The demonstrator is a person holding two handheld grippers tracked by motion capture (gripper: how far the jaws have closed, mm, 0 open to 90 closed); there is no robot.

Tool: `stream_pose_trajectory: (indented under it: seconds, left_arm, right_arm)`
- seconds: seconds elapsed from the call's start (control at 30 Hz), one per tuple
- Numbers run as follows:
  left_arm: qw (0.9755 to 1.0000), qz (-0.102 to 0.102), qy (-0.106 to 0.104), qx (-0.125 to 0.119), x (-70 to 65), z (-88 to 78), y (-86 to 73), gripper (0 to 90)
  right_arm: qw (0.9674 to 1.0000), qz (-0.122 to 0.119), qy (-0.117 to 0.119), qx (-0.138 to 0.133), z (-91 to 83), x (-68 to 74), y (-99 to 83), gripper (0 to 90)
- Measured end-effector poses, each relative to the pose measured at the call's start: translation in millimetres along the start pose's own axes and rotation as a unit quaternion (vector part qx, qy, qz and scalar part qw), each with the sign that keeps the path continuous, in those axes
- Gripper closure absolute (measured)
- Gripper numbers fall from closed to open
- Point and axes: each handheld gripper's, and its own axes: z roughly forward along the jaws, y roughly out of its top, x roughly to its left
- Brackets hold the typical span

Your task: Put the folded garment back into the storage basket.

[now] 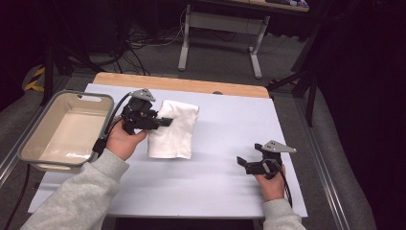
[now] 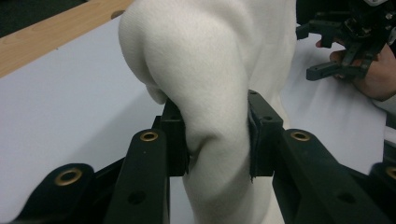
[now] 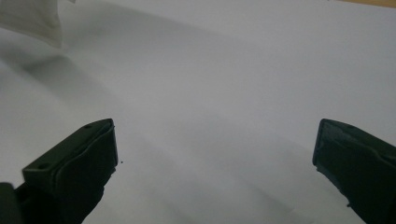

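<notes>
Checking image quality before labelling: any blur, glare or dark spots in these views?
High view: room around table nearly black, mild softness. Left gripper view: white cloth sharp, bright, not blown out. Right gripper view: jaws soft and out of focus, faint shadows on the surface.

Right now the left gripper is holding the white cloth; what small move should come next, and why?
Probably carry the white cloth leftward toward the grey bin. The left gripper pinches a bunched fold, with part of the cloth on the table. The bin stands open beside that hand, while the right gripper is open, apart from the cloth.
</notes>
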Motion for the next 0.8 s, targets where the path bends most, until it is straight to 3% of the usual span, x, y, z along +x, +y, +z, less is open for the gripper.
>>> stream_pose_trajectory:
  seconds: [0.8]
  left_arm:
    - [0.9985,-0.012,0.048,-0.021,29.0,-61.1,-6.3,66.4]
  right_arm:
    - [1.0000,0.001,0.003,0.000,0.2,-0.1,0.0,0.6]
